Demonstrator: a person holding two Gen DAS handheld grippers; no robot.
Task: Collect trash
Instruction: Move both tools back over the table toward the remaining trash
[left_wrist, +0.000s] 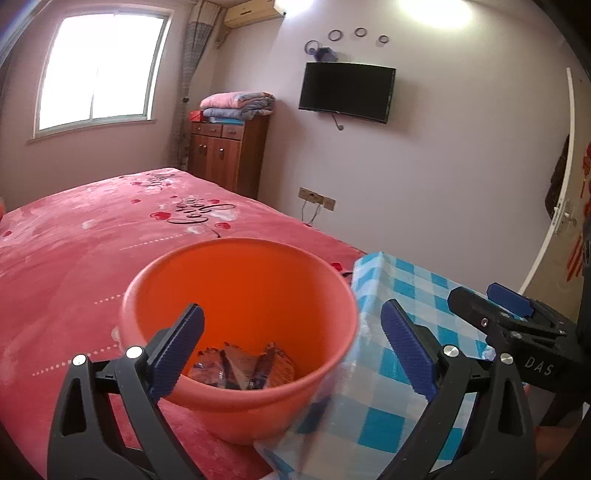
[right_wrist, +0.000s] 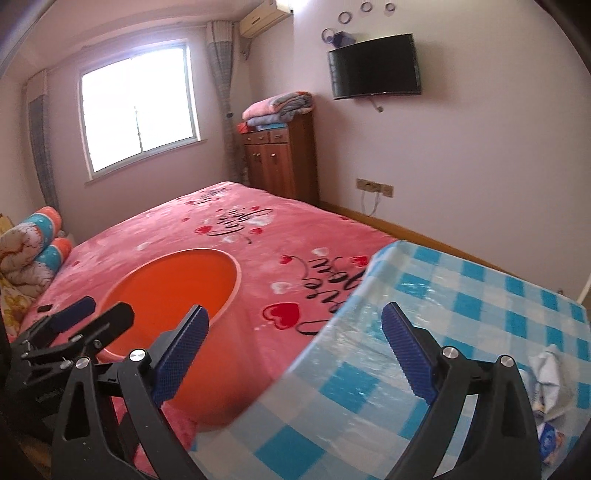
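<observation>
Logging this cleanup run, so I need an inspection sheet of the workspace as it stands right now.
Surface: blue-and-white checked tablecloth on a table beside the pink heart-print bed.
Job's things: round orange plastic bin on the bed, wrappers in its bottom.
Clutter: crumpled white and blue scraps at the cloth's right edge.
Grippers: left gripper open over the bin's rim, empty; right gripper open, empty.
Cables: white cords hanging from wall sockets.
Surroundings: window, wall television, wooden cabinet with folded blankets.
</observation>
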